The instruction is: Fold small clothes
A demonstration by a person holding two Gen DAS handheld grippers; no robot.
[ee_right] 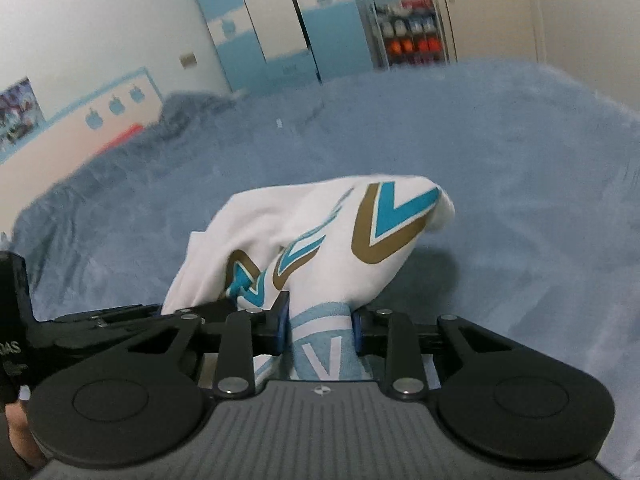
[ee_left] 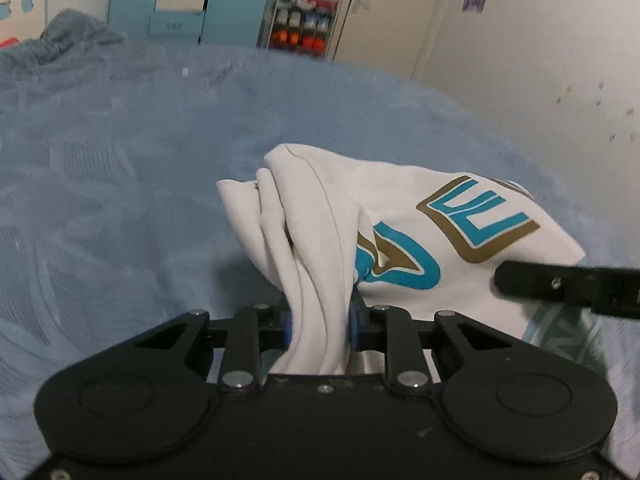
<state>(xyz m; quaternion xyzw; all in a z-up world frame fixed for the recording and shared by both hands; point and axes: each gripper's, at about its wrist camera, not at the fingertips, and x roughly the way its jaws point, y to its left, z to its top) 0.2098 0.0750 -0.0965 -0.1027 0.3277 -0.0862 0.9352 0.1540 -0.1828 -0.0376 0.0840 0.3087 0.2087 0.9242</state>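
Above blue bedspread (ee_left: 120,160), both grippers (ee_left: 320,320) (ee_right: 320,324) pinch white garment (ee_left: 400,208).

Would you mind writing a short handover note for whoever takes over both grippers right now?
Left gripper: shut on a bunched white part of the shirt.
Right gripper: shut on the shirt's light-blue patterned band.
Where things are: the shirt is gathered between the two grippers, over the blue blanket on the bed; its teal and gold print faces up.
Done: both grips are in place.
Left: no neat fold shows yet. My guess is to spread the shirt flat on the blanket, then fold it.
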